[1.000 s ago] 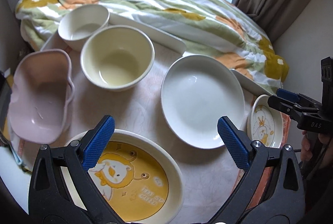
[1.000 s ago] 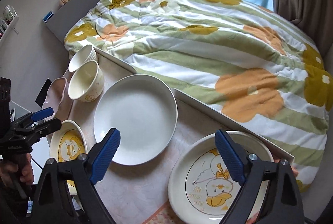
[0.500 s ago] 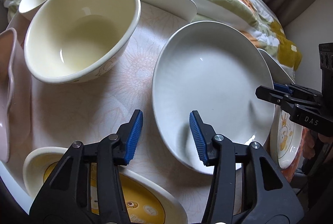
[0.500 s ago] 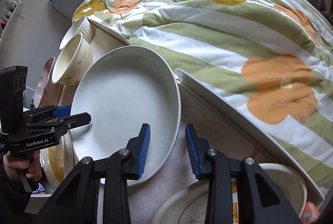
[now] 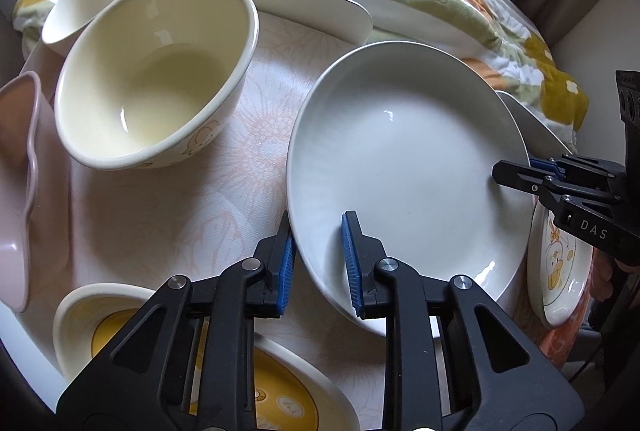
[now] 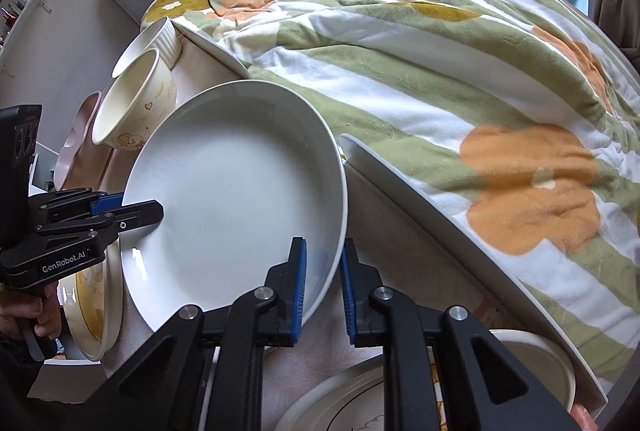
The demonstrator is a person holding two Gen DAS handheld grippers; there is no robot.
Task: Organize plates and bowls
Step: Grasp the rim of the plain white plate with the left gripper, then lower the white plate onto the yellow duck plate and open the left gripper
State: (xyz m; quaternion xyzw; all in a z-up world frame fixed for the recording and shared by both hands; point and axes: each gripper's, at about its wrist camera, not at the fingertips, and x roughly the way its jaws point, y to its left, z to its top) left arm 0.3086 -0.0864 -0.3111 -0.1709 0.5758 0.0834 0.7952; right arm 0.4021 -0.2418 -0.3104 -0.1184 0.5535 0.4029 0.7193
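A large white plate (image 5: 408, 167) sits in the middle of the table; it also shows in the right wrist view (image 6: 236, 191). My left gripper (image 5: 318, 263) is shut on its near left rim, one pad inside and one outside. My right gripper (image 6: 323, 287) is shut on the opposite rim. The right gripper shows at the plate's right edge in the left wrist view (image 5: 536, 171); the left gripper shows at the plate's left edge in the right wrist view (image 6: 132, 209). The plate looks tilted and slightly raised.
A cream bowl (image 5: 152, 71), a white ribbed bowl (image 5: 96, 3) and a pink dish (image 5: 16, 191) stand at the left. A yellow cartoon plate (image 5: 248, 391) lies near me. A duck plate (image 6: 460, 391) lies at the right. The flowered bedspread (image 6: 440, 51) borders the table.
Both grippers came down from above the table and closed from wide open onto opposite rims of the white plate. The plate now looks tilted up.
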